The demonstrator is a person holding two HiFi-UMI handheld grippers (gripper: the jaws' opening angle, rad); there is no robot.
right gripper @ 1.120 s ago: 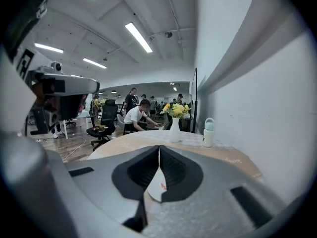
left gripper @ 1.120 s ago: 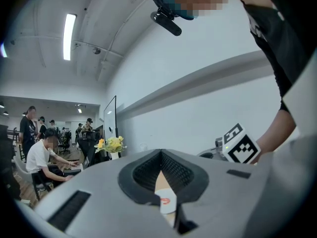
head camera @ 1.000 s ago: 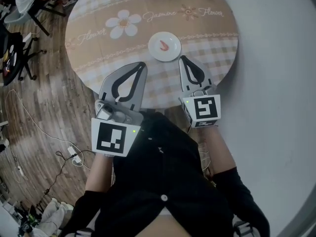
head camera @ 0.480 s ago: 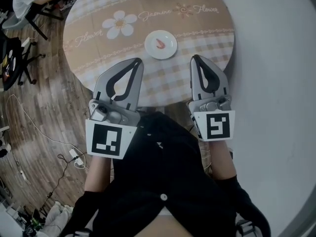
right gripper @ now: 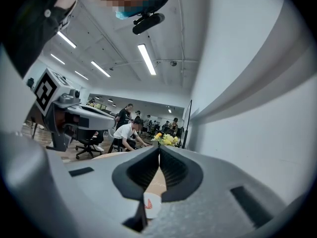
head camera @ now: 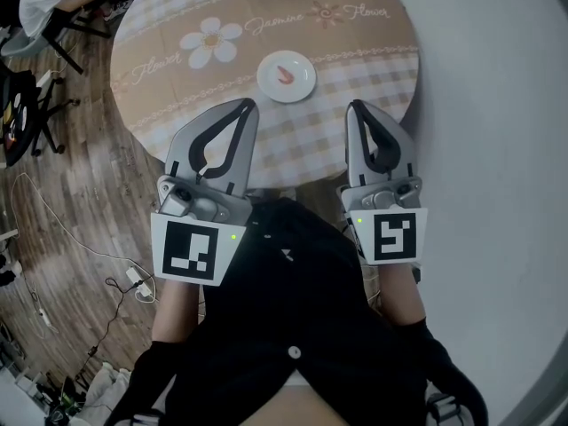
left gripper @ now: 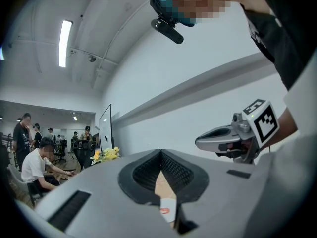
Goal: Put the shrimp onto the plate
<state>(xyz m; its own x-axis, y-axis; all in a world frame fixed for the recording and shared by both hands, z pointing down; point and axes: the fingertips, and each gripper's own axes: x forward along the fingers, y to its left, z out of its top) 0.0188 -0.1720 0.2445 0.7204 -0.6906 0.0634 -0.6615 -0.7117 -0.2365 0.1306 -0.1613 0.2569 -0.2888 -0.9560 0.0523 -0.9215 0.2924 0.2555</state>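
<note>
Shrimp (head camera: pixel 284 73), on plate (head camera: pixel 303 88): likely light, soft, slippery; pinch gently mid-body. Left hand-held gripper (head camera: pixel 248 106), right hand-held gripper (head camera: pixel 354 107): jaws together, empty.

Round table (head camera: pixel 355 69) in beige checked floral cloth, wood-plank floor (head camera: pixel 80 185) with trailing cables (head camera: pixel 135 284), plain pale wall (left gripper: pixel 163 83), ceiling strip lights (right gripper: pixel 146 58)

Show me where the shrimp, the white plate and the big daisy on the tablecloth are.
Small orange-pink shrimp (head camera: pixel 284 74): head view, middle of its body.
Round white plate (head camera: pixel 302 86): head view, bare lower-right part beside the shrimp.
White printed daisy (head camera: pixel 210 41): head view, its centre.
</note>
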